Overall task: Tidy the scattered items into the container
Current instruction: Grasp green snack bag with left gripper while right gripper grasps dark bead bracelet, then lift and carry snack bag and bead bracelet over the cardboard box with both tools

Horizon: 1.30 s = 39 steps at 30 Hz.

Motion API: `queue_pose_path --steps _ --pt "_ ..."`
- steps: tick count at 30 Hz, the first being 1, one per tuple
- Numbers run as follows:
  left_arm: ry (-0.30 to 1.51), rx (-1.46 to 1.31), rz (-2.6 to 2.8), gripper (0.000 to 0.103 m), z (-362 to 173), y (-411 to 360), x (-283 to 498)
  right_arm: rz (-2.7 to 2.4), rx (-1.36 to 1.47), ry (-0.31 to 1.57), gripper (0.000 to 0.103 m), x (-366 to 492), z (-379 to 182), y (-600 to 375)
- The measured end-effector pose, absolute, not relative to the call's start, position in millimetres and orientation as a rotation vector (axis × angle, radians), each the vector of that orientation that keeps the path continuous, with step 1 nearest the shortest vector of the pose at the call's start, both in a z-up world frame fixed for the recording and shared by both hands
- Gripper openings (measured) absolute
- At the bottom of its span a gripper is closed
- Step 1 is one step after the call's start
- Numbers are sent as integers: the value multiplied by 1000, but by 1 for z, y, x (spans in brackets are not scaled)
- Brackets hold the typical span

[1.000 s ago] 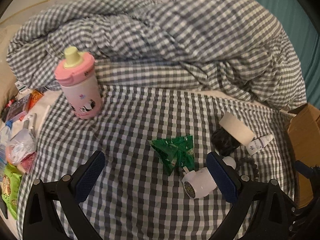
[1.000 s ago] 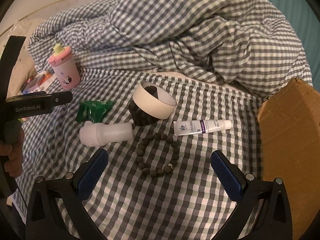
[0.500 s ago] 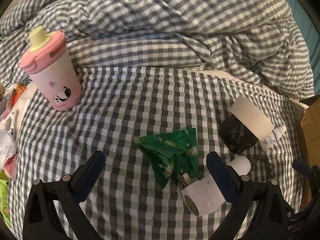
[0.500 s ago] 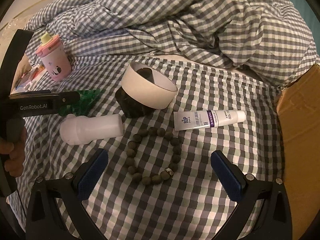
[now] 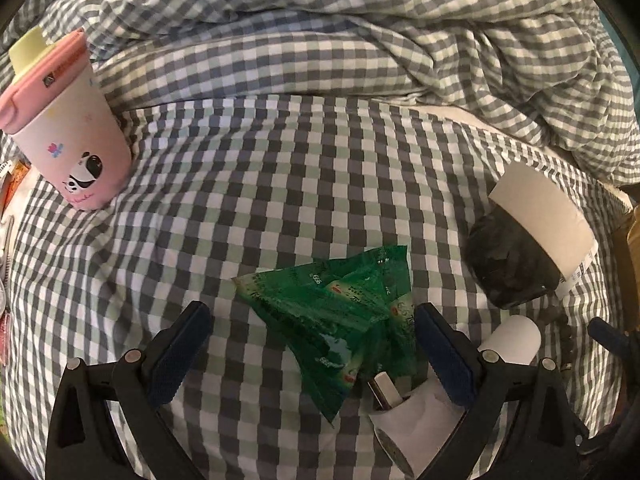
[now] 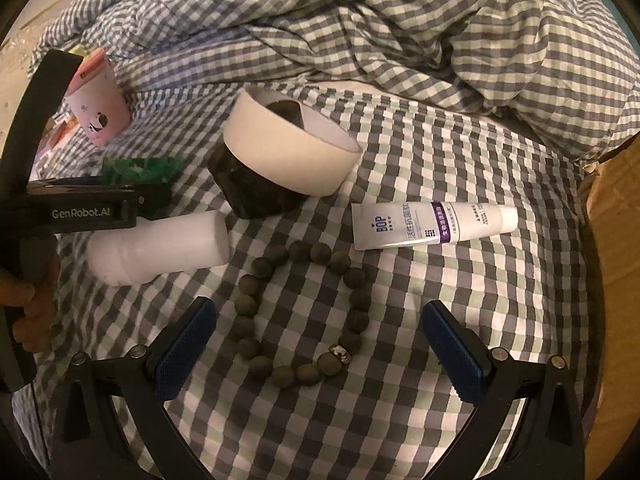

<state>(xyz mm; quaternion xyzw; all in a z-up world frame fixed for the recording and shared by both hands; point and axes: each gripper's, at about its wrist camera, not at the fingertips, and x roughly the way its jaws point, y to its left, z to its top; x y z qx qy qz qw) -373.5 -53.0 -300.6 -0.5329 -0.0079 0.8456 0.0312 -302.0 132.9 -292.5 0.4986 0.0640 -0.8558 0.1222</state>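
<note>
Gingham bedsheet (image 5: pixel 280 184), rumpled duvet (image 6: pixel 400 40) along far edge; left gripper (image 5: pixel 312 344) wide over green packet (image 5: pixel 340 312), right gripper (image 6: pixel 320 340) wide over bead bracelet (image 6: pixel 304 312).

A rumpled gingham duvet (image 5: pixel 360 12) is heaped on the checked bedsheet (image 5: pixel 248 184).

"BOP" on white tube (image 6: pixel 432 226); "GenRobot.AI" on left gripper (image 6: pixel 82 213)
</note>
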Motion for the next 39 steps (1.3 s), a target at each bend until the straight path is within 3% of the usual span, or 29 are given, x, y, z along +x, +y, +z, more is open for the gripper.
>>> queue_pose_path --steps 7,10,12,14,16,18,19,21,26,28,39 --pt "-26 -1638 2609 101 -308 -55 -376 -2490 1481 246 102 -304 -303 125" --pt "-30 -1632 2619 93 -307 -56 -376 -2481 1472 241 93 -303 -304 124" --pt "-38 -1626 2625 83 -305 -58 -375 -2481 1468 228 81 -302 -303 126" --pt "-44 -1621 2629 64 -302 -59 -375 -2475 1466 215 73 -301 -302 127" --pt "-69 -1619 2633 55 -299 -63 -374 -2474 1461 210 63 -300 -301 128" --pt "-109 -1622 2632 49 -294 -66 -374 -2471 1455 195 40 -299 -298 131" --pt "-120 -1622 2634 45 -292 -68 -373 -2466 1455 179 35 -299 -297 132" --pt "-128 -1621 2642 44 -289 -72 -371 -2461 1460 166 25 -299 -296 132" --pt "-107 -1572 2686 43 -269 -74 -361 -2468 1449 146 23 -292 -289 135" --pt "-88 -1549 2703 43 -259 -74 -360 -2479 1441 145 12 -290 -285 137" --pt "-82 -1448 2750 43 -223 -63 -338 -2483 1414 121 11 -278 -267 140"
